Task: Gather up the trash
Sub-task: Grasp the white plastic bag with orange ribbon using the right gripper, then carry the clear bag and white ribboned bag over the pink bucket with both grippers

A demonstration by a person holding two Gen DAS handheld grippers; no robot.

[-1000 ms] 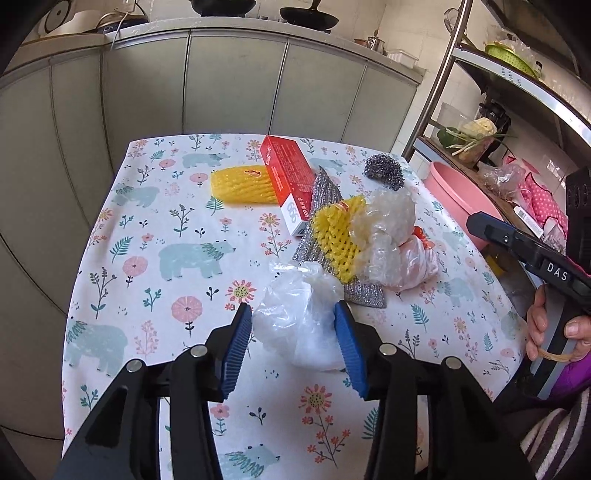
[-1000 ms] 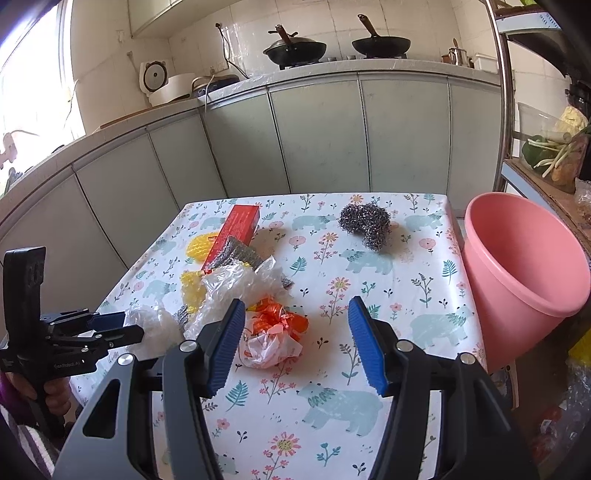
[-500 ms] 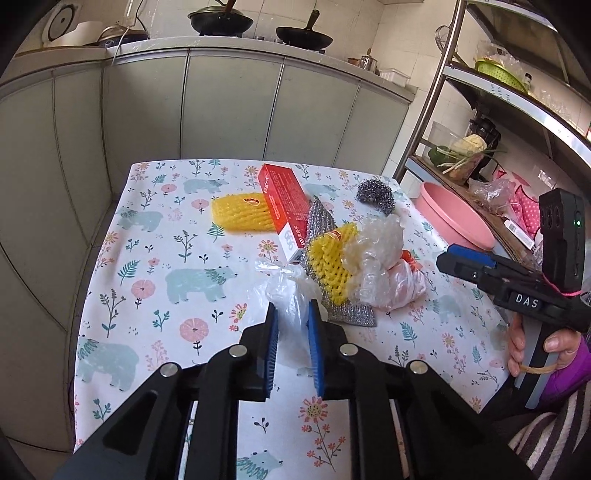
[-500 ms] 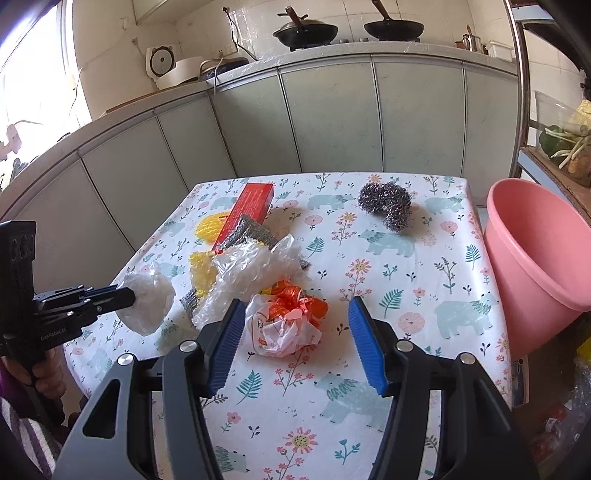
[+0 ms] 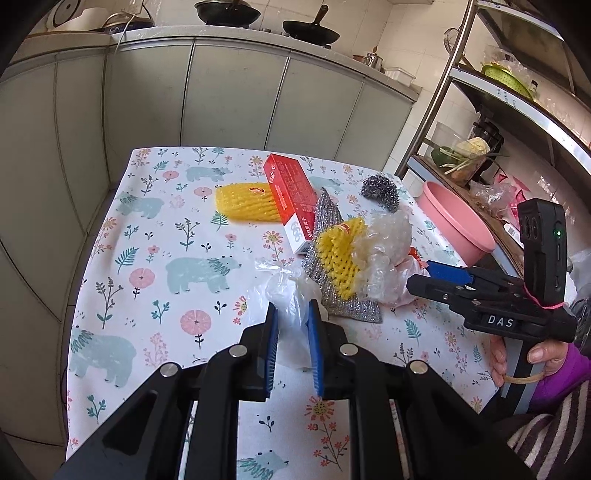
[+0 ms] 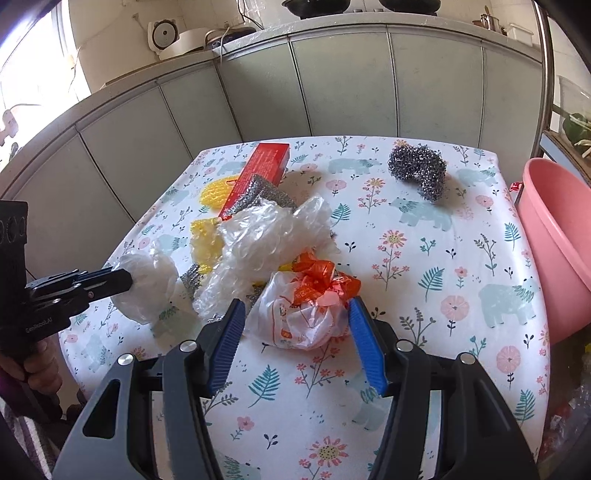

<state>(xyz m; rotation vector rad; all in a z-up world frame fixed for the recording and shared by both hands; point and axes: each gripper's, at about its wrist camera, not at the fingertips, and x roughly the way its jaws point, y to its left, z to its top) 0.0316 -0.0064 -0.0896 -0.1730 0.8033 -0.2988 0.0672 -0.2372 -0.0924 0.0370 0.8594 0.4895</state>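
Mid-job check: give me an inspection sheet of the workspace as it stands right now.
Surface: table under a floral bear-print cloth.
Job's things: white plastic bag; orange-tied bag; bubble wrap; two yellow foam nets; red box.
Clutter: steel scourer; silver mesh cloth.
Grippers: left gripper shut on the white plastic bag; right gripper open, straddling the orange-tied bag.
Cables: one on the counter by the rice cooker.
Surroundings: pink bucket beside the table, cabinets, shelf rack.

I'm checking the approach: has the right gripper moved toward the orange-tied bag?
Yes. The right gripper has closed in on the orange-tied bag, which now sits between its open jaws on the table.
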